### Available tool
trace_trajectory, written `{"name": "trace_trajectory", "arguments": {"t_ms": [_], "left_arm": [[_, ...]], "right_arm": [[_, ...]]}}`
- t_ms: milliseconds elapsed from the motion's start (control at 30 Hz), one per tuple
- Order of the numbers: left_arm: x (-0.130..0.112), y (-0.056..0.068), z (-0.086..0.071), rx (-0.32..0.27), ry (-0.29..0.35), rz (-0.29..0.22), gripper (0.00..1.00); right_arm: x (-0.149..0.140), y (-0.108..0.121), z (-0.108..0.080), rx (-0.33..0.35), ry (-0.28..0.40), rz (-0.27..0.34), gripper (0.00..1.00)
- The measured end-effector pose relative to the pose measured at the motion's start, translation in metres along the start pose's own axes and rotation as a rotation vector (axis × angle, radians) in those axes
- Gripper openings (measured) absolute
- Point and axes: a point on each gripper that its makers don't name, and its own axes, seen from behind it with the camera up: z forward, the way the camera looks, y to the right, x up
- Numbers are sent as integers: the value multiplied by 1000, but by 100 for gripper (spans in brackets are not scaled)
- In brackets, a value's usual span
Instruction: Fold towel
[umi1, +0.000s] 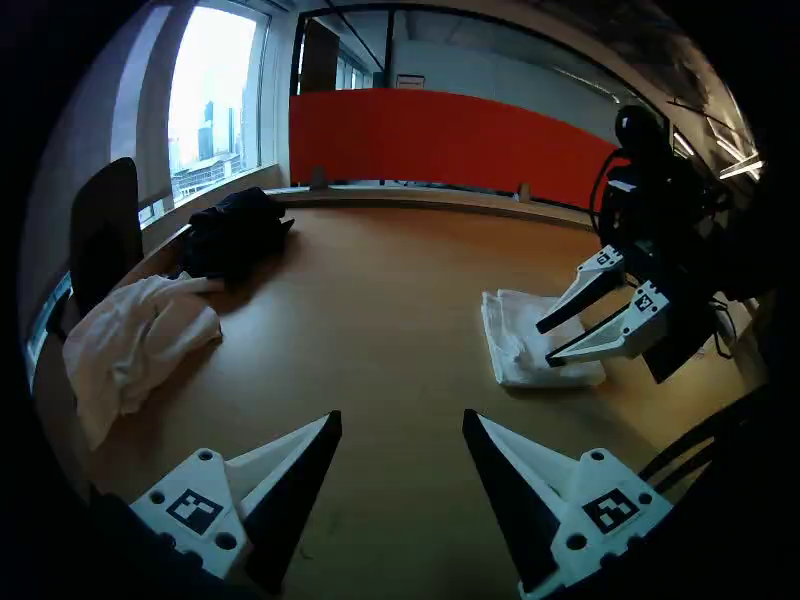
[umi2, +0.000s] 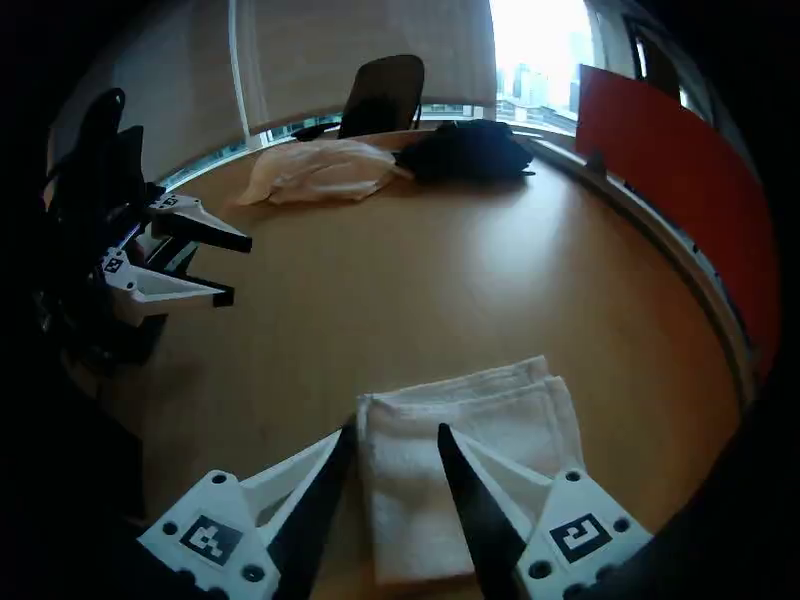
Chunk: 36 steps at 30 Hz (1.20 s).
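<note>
Right gripper (umi2: 393, 440): fingers apart, clamped on nothing; tips hang over the towel's left part.
Left gripper (umi1: 400, 420): fingers apart, empty, over bare table (umi1: 400, 280).
Towel (umi2: 470, 440): white and already folded flat. It lies directly beneath and ahead of the right gripper, and ahead and to the right of the left gripper, well apart from it.
Contact: whether the right fingertips touch the towel cannot be told.
Long axis: judged to run roughly along the right gripper's pointing line, with the layered fold edges at the end far from it.
Nearer gripper: right; any further fold or press starts from it.
Left edge of towel: sits just inside the right gripper's left finger.
Count, grippers: two.
Count, folded towels: one.
Count, loose pale cloth (umi1: 135, 340): one heap, ahead and left of the left gripper.
Count, dark bundle (umi1: 235, 235): one, beyond the pale cloth.
Count, chair (umi1: 100, 235): one, at the table edge.
</note>
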Motion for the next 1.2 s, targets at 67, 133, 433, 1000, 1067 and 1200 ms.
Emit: {"name": "trace_trajectory", "arguments": {"t_ms": [67, 133, 433, 1000, 1067, 1200], "left_arm": [[1, 0, 1, -2, 1, 0, 90], [2, 1, 1, -3, 2, 1, 90], [4, 1, 3, -5, 2, 9, 89], [5, 5, 4, -17, 2, 18, 89], [5, 5, 4, -18, 2, 20, 89], [5, 7, 5, -21, 0, 23, 90]], "right_arm": [[-2, 0, -3, -12, 1, 6, 65], [-5, 0, -6, -23, 2, 15, 69], [-18, 3, -20, -86, 8, 66, 82], [-55, -4, -38, -180, -16, 158, 82], [-60, -5, -39, -190, -21, 167, 82], [-70, -8, -41, -202, -33, 183, 82]]}}
